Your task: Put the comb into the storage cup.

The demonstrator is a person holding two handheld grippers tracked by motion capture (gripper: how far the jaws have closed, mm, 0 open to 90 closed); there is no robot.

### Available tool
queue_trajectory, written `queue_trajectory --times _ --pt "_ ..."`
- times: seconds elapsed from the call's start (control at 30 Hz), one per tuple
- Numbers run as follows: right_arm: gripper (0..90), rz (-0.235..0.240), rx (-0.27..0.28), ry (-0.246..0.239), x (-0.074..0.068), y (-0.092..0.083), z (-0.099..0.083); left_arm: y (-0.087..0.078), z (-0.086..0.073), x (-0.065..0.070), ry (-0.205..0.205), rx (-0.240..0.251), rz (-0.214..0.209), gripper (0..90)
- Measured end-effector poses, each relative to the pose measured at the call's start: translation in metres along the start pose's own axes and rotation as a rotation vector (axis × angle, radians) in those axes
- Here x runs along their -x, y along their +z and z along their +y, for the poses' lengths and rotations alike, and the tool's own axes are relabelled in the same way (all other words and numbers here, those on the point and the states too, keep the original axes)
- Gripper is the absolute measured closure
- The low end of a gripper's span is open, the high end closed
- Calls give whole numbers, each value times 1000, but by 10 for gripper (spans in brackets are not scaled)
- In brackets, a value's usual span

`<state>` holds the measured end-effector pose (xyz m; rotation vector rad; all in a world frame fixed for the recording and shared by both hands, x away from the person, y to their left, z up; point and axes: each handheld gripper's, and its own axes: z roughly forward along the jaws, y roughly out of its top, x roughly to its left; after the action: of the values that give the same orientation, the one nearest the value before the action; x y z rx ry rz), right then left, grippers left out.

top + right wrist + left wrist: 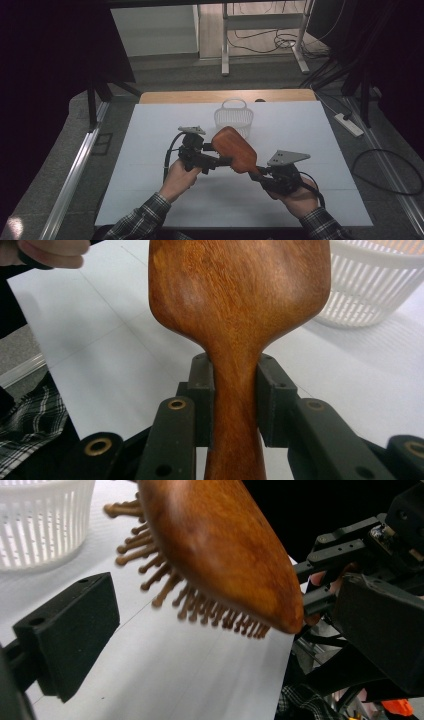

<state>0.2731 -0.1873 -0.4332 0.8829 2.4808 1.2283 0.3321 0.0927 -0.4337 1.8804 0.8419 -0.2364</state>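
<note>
Right hand-held gripper point(234, 405) clamping wooden hairbrush point(235, 295) handle, bristles point(200, 607) (left gripper view)

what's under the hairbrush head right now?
Under the wooden hairbrush, its pins hang over the bare white table sheet. The white basket stands farther back; its inside cannot be seen.

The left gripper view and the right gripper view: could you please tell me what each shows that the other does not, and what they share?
Left gripper view alone: the brush's wooden pins, the open left claw either side of the head, and the right claw's black linkage.
Right gripper view alone: the handle clamped between the right claw's pads, plus a fingertip and plaid sleeve.
Shared: the wooden hairbrush, white basket and white table.
</note>
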Motion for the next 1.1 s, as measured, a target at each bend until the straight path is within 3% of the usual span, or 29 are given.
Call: queue_trajectory --times 0.47,0.67,0.77,0.93,1.1 --pt "717 22 9 -10 -9 4 2 9 5 -5 -61 -8 -62 0" --pt "717 27 13 -16 -11 5 1 13 4 -6 -77 -14 -57 14" --pt "717 31 15 -21 -11 5 1 13 4 -7 -79 -15 -66 55" --pt "717 32 20 -27 -12 5 1 12 3 -8 -85 -11 -96 214" --pt "717 39 15 -30 -11 6 0 11 1 -13 -131 -14 -160 308"
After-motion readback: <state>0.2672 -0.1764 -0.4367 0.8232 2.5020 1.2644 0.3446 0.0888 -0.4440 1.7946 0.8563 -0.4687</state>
